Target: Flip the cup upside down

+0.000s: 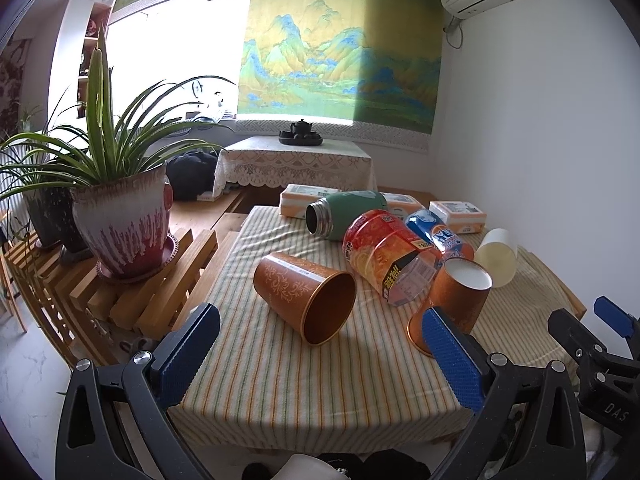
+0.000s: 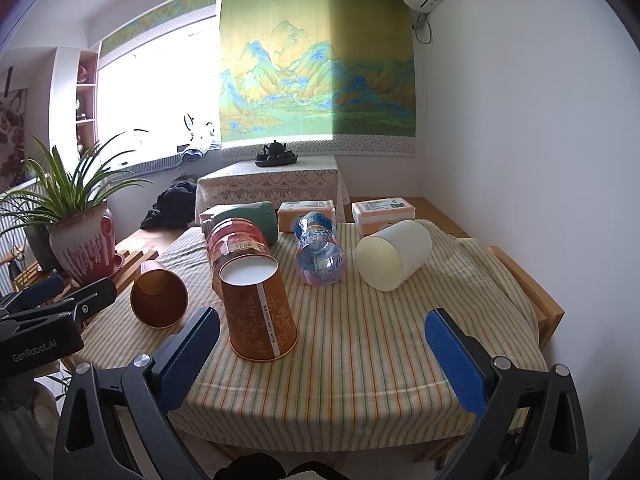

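An orange patterned paper cup lies on its side on the striped tablecloth, mouth toward me; it also shows in the right wrist view. A second orange cup stands upside down, white base up. A white cup lies on its side at the right. My left gripper is open and empty, short of the lying orange cup. My right gripper is open and empty, just in front and right of the upside-down cup.
A red-orange plastic bottle, a blue bottle and a green flask lie behind the cups. Tissue packs sit at the far edge. A potted plant stands on a wooden rack left of the table.
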Available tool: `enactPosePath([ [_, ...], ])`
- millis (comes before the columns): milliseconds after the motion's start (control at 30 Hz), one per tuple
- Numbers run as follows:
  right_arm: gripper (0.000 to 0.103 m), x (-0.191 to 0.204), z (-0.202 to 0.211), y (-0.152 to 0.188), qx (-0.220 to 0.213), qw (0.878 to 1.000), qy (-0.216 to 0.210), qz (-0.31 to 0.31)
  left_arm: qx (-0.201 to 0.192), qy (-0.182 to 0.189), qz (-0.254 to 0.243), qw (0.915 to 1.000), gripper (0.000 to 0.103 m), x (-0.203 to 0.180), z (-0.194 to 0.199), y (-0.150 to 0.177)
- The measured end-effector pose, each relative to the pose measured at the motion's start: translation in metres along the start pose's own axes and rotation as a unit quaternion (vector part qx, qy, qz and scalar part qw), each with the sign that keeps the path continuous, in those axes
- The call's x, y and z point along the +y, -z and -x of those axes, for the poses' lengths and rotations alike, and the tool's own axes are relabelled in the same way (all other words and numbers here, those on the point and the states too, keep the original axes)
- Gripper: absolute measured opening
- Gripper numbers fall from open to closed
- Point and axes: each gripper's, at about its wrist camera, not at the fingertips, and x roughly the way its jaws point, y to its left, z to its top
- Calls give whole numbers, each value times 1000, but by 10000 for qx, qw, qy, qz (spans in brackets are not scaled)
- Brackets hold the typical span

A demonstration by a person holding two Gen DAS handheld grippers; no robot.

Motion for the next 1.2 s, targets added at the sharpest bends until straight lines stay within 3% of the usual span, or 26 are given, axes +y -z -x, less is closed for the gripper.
enactPosePath([
  [1200, 101, -7, -4, 4, 29, 10000, 32, -59, 9, 26, -68, 10000, 102, -9, -4, 0],
])
